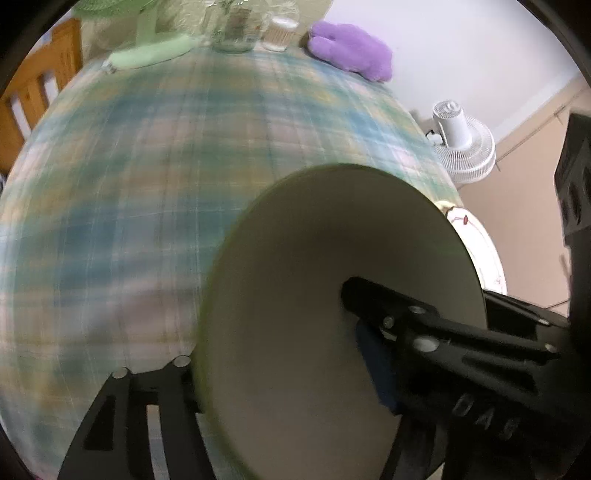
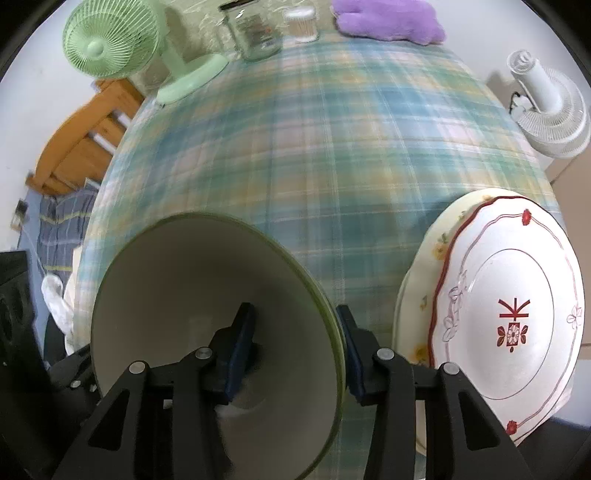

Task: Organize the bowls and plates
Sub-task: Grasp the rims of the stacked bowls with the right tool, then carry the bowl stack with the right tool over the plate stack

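Observation:
A green-rimmed bowl [image 1: 314,266] [image 2: 177,295] with a beige inside hangs tilted over the plaid tablecloth [image 2: 295,147]. My right gripper [image 2: 295,314] is shut on the bowl's right wall, one blue pad inside and one outside. My left gripper [image 1: 273,343] straddles the opposite wall, its left finger against the rim outside and its blue-padded finger inside. Whether its pads press is hidden. A right-gripper finger [image 1: 369,295] also reaches into the bowl. A white plate with red trim [image 2: 517,295] lies on a cream floral plate [image 2: 424,266] at the table's right edge.
At the far end of the table stand a green fan [image 2: 110,40], a glass jar [image 2: 255,33], a cotton-swab tub [image 2: 301,22] and a purple plush [image 2: 388,18]. A white fan [image 2: 546,107] stands off the right side, a wooden chair [image 2: 85,147] off the left.

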A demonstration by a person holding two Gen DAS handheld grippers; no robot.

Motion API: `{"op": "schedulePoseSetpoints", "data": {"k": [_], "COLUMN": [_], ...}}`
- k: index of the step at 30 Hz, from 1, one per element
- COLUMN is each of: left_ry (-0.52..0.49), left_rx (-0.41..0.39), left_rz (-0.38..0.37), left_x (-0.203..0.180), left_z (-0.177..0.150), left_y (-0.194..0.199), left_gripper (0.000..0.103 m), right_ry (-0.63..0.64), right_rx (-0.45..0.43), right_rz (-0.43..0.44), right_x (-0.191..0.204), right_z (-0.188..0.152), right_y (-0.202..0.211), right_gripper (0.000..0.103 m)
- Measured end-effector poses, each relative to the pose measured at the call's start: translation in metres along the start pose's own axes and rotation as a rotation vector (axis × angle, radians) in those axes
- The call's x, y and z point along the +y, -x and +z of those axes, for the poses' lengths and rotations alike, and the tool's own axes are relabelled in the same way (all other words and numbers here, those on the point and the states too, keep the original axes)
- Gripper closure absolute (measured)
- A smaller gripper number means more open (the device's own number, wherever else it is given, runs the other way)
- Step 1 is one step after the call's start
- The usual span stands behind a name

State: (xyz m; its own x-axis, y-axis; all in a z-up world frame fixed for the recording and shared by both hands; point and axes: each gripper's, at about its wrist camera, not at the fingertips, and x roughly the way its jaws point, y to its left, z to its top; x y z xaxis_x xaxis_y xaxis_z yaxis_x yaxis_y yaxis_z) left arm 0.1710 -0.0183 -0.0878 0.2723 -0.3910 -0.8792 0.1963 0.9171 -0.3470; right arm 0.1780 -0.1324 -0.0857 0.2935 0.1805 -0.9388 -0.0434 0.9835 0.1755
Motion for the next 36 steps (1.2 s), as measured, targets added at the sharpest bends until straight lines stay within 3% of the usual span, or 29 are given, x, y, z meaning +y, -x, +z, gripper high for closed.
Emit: {"op": "schedulePoseSetpoints", "data": {"k": [12, 22, 36], "left_ry": [-0.02, -0.09, -0.127], "left_rx": [0.012, -0.007, -0.038], "left_rz": [-0.023, -0.03, 0.001], "left_x": [0.005, -0.002, -0.042], "left_z": [0.0, -0.001, 0.011], "left_y": [0.01, 0.043, 0.051], "left_gripper": [0.035, 0.035, 0.035], "right_ry": [-0.05, -0.117, -0.152], "right_rx": [-0.013, -0.058, -0.124], "right_rz": [-0.019, -0.025, 0.004], "right_x": [0.008, 0.024, -0.003], "right_z": [-0.005, -0.013, -0.011], "right_y": [0.008, 0.044, 0.075], "right_gripper": [0.056, 0.056, 0.056]}}
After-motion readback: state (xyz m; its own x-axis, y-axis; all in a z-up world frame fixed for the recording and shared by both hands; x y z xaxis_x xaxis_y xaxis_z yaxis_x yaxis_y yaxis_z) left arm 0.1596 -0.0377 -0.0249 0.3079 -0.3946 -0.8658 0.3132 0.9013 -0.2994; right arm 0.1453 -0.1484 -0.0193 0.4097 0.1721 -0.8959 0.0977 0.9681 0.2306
